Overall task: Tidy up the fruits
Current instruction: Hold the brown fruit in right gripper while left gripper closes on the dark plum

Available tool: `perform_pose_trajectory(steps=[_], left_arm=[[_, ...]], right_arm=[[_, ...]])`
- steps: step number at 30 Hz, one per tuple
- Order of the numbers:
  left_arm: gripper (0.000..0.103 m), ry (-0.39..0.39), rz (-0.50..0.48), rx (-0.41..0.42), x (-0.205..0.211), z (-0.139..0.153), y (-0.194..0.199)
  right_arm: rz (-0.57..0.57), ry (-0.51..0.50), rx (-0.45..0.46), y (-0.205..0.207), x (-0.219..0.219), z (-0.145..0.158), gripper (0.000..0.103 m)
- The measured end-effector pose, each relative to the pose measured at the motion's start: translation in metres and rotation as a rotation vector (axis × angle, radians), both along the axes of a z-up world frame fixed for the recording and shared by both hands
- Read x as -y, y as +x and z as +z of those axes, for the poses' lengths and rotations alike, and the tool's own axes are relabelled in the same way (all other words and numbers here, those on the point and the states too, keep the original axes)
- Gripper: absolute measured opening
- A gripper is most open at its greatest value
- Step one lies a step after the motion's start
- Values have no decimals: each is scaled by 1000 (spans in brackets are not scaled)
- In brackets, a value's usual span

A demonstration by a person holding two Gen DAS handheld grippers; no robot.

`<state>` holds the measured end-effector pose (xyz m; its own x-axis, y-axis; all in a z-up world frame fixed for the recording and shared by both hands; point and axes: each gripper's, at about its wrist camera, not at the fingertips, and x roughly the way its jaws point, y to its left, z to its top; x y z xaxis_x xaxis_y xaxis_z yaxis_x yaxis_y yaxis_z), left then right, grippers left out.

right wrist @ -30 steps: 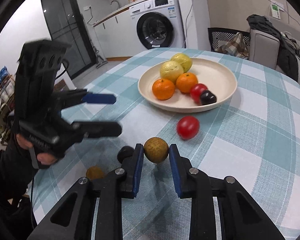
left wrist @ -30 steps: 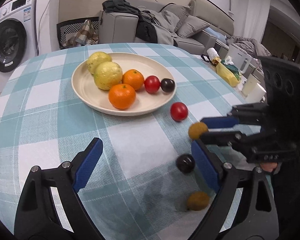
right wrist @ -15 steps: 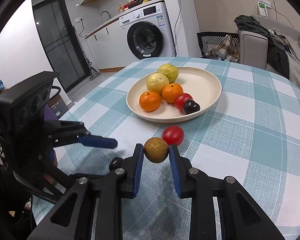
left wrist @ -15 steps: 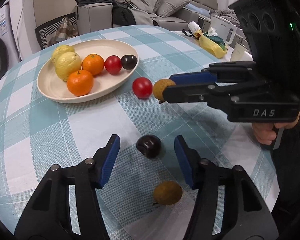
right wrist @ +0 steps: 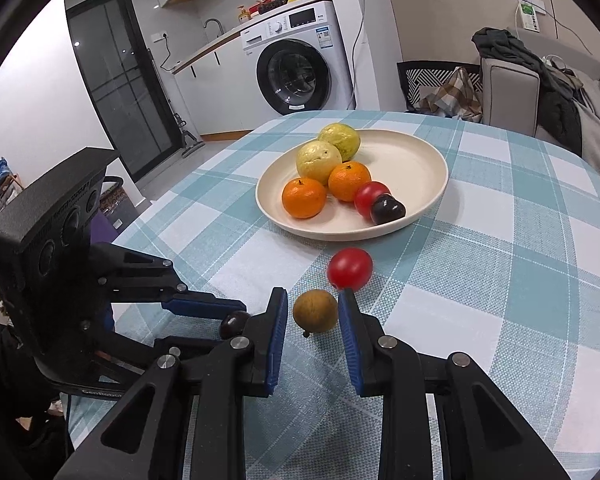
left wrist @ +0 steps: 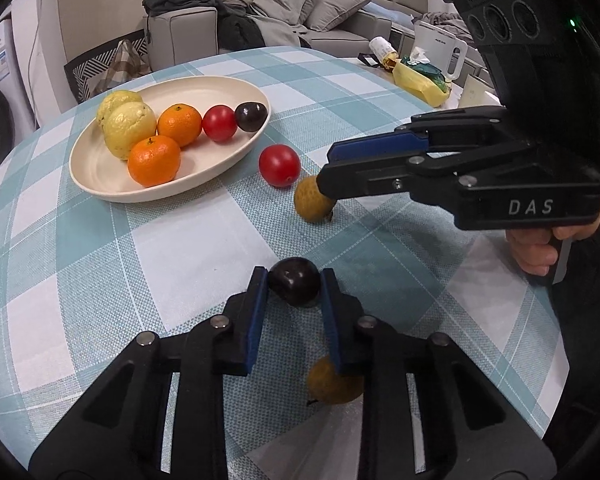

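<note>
Six on plate [right wrist: 428,160]: two yellow, two oranges, tomato, plum.
Loose on surface [left wrist: 188,256]: tomato [left wrist: 279,165], brown fruit [left wrist: 334,384].
Left tongs [left wrist: 293,287]: clamping dark plum [left wrist: 295,286].
Right tongs [right wrist: 313,311]: barely parted around brown fruit [right wrist: 315,310], grip uncertain.

Your checked-cloth table [left wrist: 80,280] carries 1 cream plate [left wrist: 100,176], 1 red tomato [left wrist: 279,165], 2 brown fruits [left wrist: 310,204] and 1 dark plum [left wrist: 295,286].

Plate [left wrist: 100,184] holds two guavas, two oranges, tomato, plum. On the cloth: tomato [left wrist: 279,165], two brown fruits, plum [left wrist: 294,287].
</note>
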<state>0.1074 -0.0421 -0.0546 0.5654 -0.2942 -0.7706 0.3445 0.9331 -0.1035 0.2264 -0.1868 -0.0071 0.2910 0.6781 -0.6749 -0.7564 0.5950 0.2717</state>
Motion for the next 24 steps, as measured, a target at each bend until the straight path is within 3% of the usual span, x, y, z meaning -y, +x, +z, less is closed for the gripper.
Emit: perform_pose_trajectory(steps=[17,24], left_arm=[[23,-35,45,15,-16,3,6],[23,-65,80,34,-27,10,12]], right_arm=[[-19,-94,-27,6,-10,-17,27],[-25,-84,-47,13,-16,-18,27]])
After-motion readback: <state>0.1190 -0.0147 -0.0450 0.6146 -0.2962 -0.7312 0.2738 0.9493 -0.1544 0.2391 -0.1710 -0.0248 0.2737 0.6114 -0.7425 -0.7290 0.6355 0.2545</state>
